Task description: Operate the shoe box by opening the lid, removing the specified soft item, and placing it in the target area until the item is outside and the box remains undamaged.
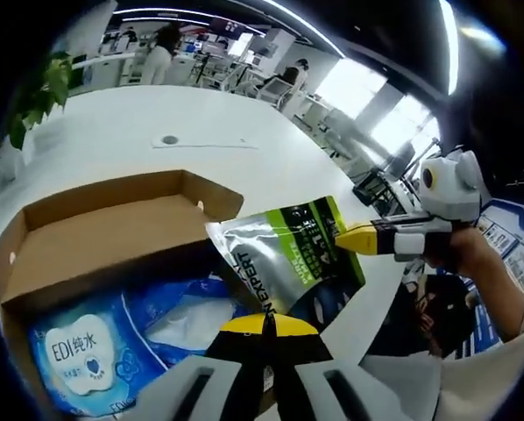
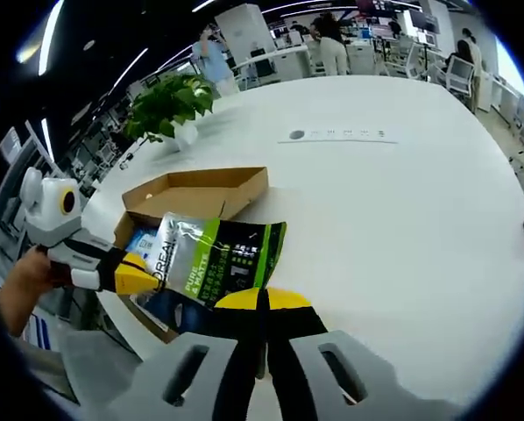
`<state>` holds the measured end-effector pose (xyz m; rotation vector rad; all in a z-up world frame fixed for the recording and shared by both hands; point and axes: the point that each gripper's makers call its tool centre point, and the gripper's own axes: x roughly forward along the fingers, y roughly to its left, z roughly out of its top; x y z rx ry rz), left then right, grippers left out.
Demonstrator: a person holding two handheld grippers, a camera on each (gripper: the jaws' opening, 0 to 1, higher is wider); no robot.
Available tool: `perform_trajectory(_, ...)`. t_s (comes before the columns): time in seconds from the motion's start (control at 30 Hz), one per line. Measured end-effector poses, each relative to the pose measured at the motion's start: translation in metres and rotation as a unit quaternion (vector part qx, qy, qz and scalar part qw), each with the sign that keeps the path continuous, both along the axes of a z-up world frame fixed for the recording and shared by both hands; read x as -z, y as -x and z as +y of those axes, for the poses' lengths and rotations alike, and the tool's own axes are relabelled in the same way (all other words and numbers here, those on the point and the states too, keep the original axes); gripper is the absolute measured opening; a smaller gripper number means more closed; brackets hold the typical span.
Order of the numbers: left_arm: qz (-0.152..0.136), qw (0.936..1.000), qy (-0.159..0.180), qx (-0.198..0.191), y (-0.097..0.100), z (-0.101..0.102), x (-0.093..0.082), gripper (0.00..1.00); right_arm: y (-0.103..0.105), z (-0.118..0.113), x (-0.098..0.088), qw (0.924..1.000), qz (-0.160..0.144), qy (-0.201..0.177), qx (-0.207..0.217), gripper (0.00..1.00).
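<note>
Both the left gripper (image 1: 264, 323) and right gripper (image 2: 260, 298) are clamping the silver-green pouch (image 2: 216, 260), lifting it above the open shoe box (image 2: 196, 195) at ten o'clock; carrying it onto the white table (image 2: 402, 202) probably comes next.

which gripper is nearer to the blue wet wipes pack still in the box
Left. The left gripper is shut on the silver-green pouch right beside the wipes pack in the shoe box. The right gripper grips the pouch's far edge, out past the box.

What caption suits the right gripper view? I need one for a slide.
Both hand-held grippers, right and left, hold a silver-green pouch over the open cardboard shoe box on a white table.
</note>
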<state>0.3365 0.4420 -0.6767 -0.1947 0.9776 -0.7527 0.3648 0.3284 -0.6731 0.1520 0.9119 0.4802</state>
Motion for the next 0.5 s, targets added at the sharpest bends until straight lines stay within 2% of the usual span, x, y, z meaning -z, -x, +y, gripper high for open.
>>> perform_trajectory(0.5,0.006,0.9996,-0.006,0.028,-0.01,-0.036,0.005,0.0,-0.01,-0.034,0.007,0.9997,0.011,0.019,0.014,0.0)
